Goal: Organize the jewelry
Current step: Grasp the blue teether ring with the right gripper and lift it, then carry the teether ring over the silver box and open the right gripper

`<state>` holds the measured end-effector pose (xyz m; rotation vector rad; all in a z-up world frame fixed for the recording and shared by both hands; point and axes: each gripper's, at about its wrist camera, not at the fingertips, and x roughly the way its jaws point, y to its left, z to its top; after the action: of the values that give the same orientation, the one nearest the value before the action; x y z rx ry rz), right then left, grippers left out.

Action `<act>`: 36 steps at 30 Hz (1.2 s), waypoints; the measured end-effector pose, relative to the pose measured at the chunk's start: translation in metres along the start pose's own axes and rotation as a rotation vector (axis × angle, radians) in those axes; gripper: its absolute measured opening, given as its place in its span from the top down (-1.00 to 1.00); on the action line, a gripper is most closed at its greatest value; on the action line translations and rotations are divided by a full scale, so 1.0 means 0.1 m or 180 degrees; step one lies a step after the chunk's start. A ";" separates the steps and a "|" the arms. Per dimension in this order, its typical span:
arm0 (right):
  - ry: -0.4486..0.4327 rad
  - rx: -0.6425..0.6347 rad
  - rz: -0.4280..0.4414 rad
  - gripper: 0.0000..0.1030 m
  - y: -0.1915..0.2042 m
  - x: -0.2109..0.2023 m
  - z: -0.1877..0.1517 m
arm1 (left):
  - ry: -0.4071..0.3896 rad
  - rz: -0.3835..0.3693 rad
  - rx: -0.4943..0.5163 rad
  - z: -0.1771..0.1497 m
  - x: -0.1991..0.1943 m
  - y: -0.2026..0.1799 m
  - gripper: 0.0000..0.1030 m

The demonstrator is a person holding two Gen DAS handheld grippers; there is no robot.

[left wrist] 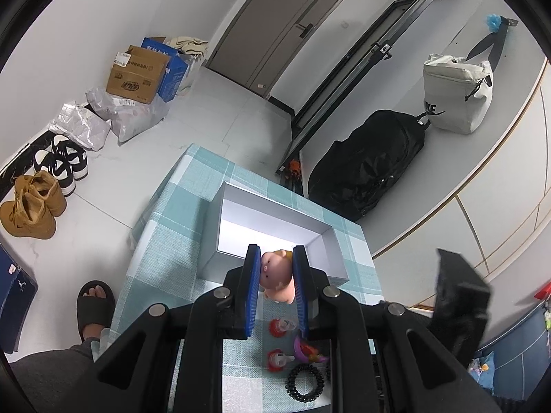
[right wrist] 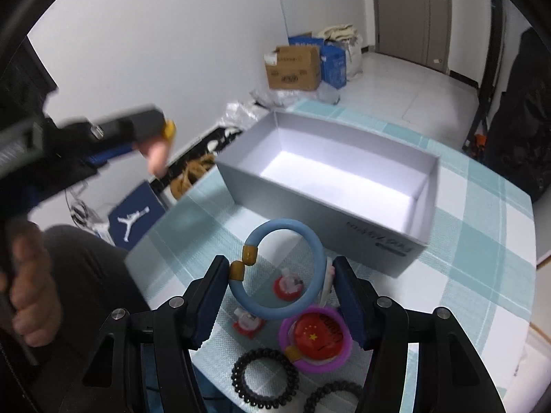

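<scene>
My left gripper [left wrist: 276, 255] is shut on a small pink doll figure [left wrist: 275, 275], held just in front of an open grey box [left wrist: 210, 241] with a white inside. In the right wrist view that gripper and its doll [right wrist: 158, 153] are a blur at the left. My right gripper [right wrist: 280, 265] is shut on a blue ring bracelet [right wrist: 317, 258] with gold beads, lifted off the checked cloth before the box [right wrist: 320, 220]. Under it lie a purple bracelet [right wrist: 286, 327] around a red badge [right wrist: 316, 337], two red clips [right wrist: 287, 284] and two black spiral hair ties [right wrist: 265, 377].
The teal checked table [right wrist: 482, 241] ends close behind and left of the box. A person's slippered foot [left wrist: 94, 303] stands at its left. On the floor are shoes [left wrist: 34, 203], cardboard boxes [left wrist: 137, 75] and a black bag [left wrist: 368, 165]; a hand [right wrist: 27, 289] holds the left tool.
</scene>
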<state>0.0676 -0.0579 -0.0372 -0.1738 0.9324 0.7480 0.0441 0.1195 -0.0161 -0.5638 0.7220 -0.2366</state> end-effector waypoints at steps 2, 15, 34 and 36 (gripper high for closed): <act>-0.0103 0.0054 0.0033 -0.18 -0.05 -0.11 0.02 | 0.0030 0.0007 0.0021 0.00 0.04 -0.03 0.74; -0.0599 0.0267 0.0237 -0.18 -0.38 -0.42 0.39 | 0.0179 0.0088 0.0248 0.18 0.39 -0.27 0.74; -0.0396 0.0289 0.0344 -0.18 -0.80 0.16 0.57 | 0.0633 0.0163 0.0317 0.37 1.07 -0.24 0.74; -0.0358 0.0269 0.0365 -0.18 -0.81 0.21 0.57 | 0.0658 0.0148 0.0279 0.38 1.10 -0.22 0.74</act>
<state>0.1659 -0.0815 -0.0331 -0.0040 0.8703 0.8142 0.1499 0.0738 -0.0418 -0.4424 0.9194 -0.2844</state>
